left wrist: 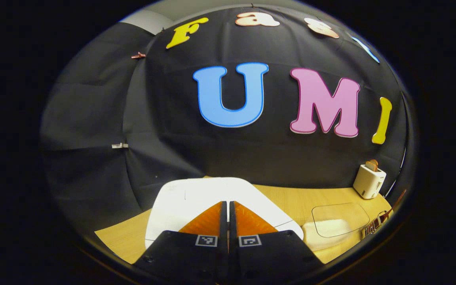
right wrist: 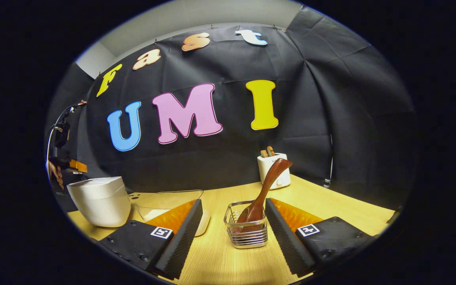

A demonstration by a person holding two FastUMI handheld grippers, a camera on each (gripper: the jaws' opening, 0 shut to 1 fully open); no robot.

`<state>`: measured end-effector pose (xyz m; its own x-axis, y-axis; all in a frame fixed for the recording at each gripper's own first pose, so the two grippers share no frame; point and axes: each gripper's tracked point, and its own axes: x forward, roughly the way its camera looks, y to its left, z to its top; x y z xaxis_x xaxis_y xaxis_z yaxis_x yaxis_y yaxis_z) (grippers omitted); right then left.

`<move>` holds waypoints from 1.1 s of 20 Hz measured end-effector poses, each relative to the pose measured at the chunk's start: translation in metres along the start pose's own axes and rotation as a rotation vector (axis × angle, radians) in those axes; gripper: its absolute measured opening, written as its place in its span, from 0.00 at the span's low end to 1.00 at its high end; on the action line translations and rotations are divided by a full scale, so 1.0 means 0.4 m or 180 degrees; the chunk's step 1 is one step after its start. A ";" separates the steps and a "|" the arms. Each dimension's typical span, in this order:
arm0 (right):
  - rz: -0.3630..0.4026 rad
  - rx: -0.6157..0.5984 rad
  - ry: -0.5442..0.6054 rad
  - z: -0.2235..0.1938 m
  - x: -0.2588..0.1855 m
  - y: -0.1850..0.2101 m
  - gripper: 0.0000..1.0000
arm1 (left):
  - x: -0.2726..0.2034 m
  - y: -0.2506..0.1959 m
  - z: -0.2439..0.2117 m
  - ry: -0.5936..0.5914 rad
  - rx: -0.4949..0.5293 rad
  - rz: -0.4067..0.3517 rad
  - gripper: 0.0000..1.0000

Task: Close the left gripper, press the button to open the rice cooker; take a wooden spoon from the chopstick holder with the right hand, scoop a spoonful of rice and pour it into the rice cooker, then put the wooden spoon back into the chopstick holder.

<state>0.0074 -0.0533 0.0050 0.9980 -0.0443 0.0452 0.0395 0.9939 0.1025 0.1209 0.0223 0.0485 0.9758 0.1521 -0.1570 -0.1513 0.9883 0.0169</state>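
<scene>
Hovering shut left gripper (left wrist: 228, 206) over rice cooker (left wrist: 196, 198) — right gripper (right wrist: 234, 215) spread, chopstick holder (right wrist: 247, 229) between

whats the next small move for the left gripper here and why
Probably lower the left gripper onto the rice cooker's lid button. Its fingers are already together and it hangs just above the white lid, which is down. The right gripper waits open near the wooden spoon in the chopstick holder.

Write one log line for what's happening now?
left gripper shut over closed rice cooker | right gripper open | wooden spoon in chopstick holder
</scene>
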 end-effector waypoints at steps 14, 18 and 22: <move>-0.0073 -0.0144 -0.0088 0.018 -0.051 0.017 0.98 | 0.087 -0.001 -0.127 0.0747 -0.0167 -0.0251 0.06; -0.0038 -0.0042 -0.0111 0.012 -0.044 0.002 0.98 | 0.090 -0.006 -0.138 0.0995 -0.0234 -0.0318 0.06; -0.0004 0.0071 -0.0059 -0.009 -0.029 -0.011 0.98 | 0.079 -0.009 -0.142 0.1145 -0.0481 -0.0355 0.06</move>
<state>-0.0041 -0.0569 0.0003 0.9969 -0.0476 0.0633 0.0394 0.9914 0.1247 0.1433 0.0233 -0.0125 0.8741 0.0052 -0.4856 -0.0953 0.9824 -0.1609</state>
